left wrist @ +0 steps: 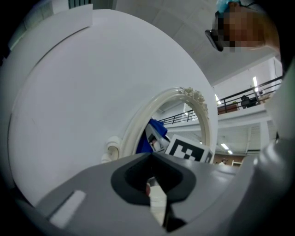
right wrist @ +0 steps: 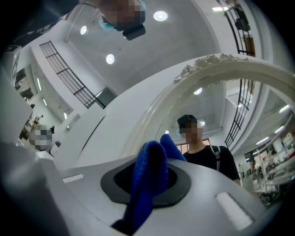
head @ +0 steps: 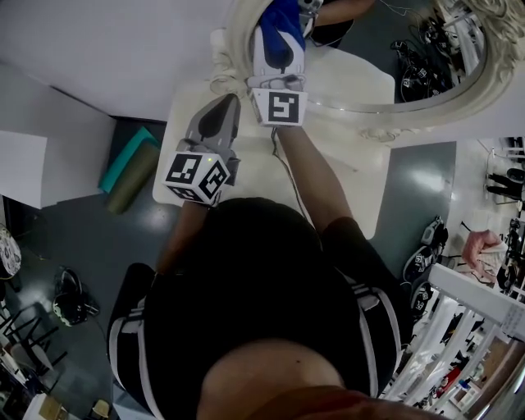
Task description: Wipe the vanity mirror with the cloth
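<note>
Vanity mirror [head: 369, 78] upright at the far edge of the white tabletop [head: 344, 189], carved cream frame [head: 235, 41] around the glass.

At left, left tongs [head: 228, 102] pressed together with nothing between them, low over the tabletop just short of the frame's left side, tips aimed at it. Probably held clear of the wiping path, yet near enough to steady the mirror. Forearm drawn in close to the body, elbow bent.

Further right, right tongs [head: 280, 37] pinching the blue cloth [head: 283, 20], with a fold bulging out past the tips, presumably to put fabric rather than plastic against the glass. Lifted to the left part of the glass, just inside the frame. Arm stretched forward over the tabletop, wrist tipped toward the mirror. Cloth-to-glass contact likely, though not certain from these views.
</note>
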A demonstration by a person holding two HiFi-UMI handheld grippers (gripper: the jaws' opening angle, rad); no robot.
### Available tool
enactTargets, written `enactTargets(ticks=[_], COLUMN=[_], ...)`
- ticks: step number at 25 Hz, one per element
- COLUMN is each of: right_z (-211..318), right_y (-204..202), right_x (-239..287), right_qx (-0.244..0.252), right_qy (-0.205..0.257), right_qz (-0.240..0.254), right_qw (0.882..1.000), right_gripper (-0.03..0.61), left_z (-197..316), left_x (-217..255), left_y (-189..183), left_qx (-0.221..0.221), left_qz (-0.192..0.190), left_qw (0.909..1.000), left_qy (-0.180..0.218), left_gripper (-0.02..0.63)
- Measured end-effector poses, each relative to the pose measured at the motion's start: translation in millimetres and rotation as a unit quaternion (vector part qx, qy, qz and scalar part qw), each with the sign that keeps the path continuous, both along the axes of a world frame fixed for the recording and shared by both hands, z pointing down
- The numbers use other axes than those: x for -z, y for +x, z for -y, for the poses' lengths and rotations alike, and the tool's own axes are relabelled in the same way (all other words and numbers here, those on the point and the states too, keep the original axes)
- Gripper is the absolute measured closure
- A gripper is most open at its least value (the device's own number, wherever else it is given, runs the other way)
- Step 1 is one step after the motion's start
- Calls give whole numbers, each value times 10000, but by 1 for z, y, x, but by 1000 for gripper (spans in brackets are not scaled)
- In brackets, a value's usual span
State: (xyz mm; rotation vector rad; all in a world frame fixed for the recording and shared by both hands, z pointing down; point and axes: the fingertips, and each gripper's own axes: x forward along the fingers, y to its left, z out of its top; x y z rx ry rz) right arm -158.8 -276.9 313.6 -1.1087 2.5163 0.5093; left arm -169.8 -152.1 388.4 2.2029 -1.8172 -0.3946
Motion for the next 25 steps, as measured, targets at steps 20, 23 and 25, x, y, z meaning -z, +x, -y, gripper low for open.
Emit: enactTargets(ticks=[20,23,25], right_z=[-69,-71,-67], right_y=[146,202,234], right_x=[58,57,50], right_qx=[-10,-456,-794], right_qy=[457,484,363], right_qz=[1434,1448,1457], right_qw=[9886,9872,9855], right_gripper=[535,535,535], left_z=[-4,5,12], left_x=[3,6,11], left_y=[24,45,58], left_qx=[-303,-434,-566], left_qz=[179,225,295], left_qw=[9994,9988,9980], left_qy=[-20,-9,22], left_gripper=[604,604,604])
